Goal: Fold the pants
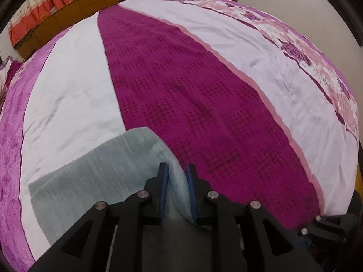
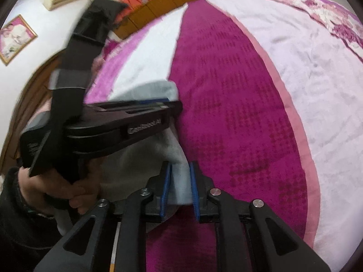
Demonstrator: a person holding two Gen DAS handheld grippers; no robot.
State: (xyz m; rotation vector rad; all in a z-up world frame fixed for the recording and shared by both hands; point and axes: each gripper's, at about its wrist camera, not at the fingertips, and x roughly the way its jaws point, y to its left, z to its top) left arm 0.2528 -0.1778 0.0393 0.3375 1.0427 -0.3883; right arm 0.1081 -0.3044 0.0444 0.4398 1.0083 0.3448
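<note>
While both clamp grey pants (image 1: pixel 95 170), left gripper (image 1: pixel 177 190) — right gripper (image 2: pixel 180 188) — over bed (image 1: pixel 204 104); side by side.

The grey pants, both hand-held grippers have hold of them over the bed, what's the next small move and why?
Probably carry the pinched edge forward together and lay it down flat. The left hand-held gripper and the right hand-held gripper each have grey pants fabric between their blue pads, lifted off the bedspread, while the rest of the fabric trails on the bed.
</note>
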